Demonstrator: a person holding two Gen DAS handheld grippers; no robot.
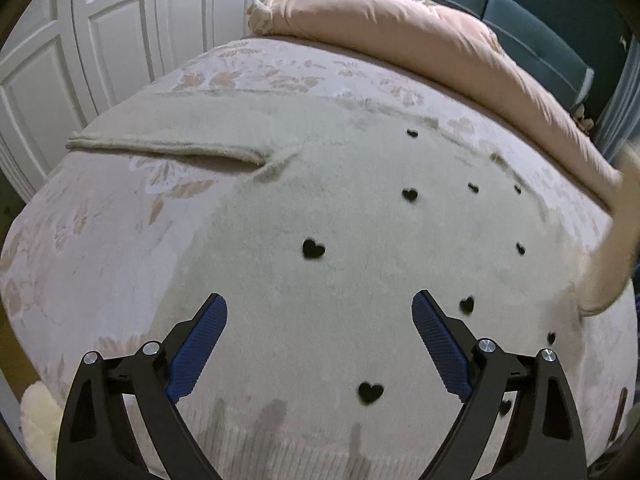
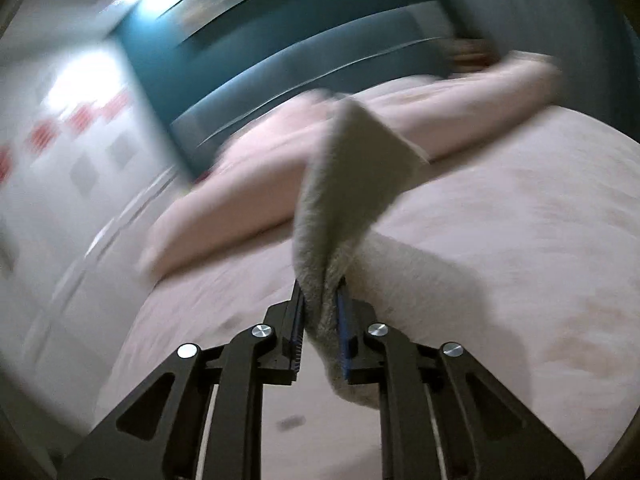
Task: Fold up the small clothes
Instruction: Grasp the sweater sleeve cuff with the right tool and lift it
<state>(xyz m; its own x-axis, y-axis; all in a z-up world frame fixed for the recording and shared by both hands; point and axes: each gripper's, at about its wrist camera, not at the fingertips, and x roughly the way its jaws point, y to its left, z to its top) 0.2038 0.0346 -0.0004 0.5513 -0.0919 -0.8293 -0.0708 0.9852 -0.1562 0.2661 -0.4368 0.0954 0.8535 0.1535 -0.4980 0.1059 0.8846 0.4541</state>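
Observation:
A cream fuzzy sweater with small black hearts lies spread flat on the bed. Its left sleeve stretches out to the left. My left gripper is open and empty, hovering over the sweater's lower body near the ribbed hem. My right gripper is shut on the sweater's other sleeve and holds it lifted above the bed; the cuff stands up past the fingertips. That raised sleeve shows blurred at the right edge of the left wrist view.
The bed has a pale floral cover. A pink duvet lies rolled along the teal headboard. White panelled wardrobe doors stand left of the bed. A cream fluffy item sits at the bed's lower left edge.

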